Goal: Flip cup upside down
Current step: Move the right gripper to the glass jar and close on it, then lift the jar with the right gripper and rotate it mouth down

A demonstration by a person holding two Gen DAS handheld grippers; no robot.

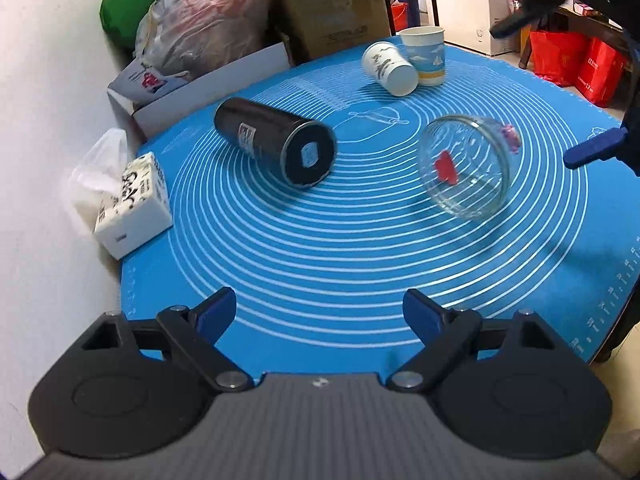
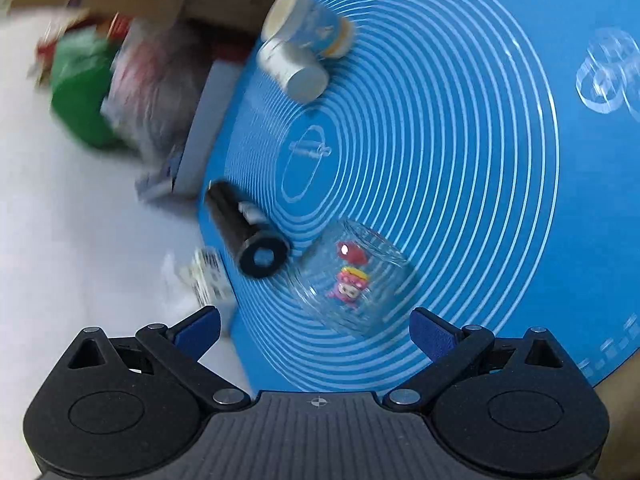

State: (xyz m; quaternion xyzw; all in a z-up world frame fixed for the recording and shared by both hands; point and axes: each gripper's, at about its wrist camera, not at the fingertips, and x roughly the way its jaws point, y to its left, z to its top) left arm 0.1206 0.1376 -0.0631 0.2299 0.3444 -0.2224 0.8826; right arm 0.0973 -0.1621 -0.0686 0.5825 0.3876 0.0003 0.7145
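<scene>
Both my grippers, left (image 1: pixel 318 312) and right (image 2: pixel 316 330), were spread wide, holding nothing. Just beyond my right one, the glass cup (image 2: pixel 352 280) lay sideways on the blue mat (image 2: pixel 480 200), beside the black flask (image 2: pixel 248 232); paper cups (image 2: pixel 304 40) lay farther off.

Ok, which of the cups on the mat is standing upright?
The blue-printed paper cup at the far edge, mouth up. The white paper cup, black tumbler and glass cup lie tipped over.
</scene>
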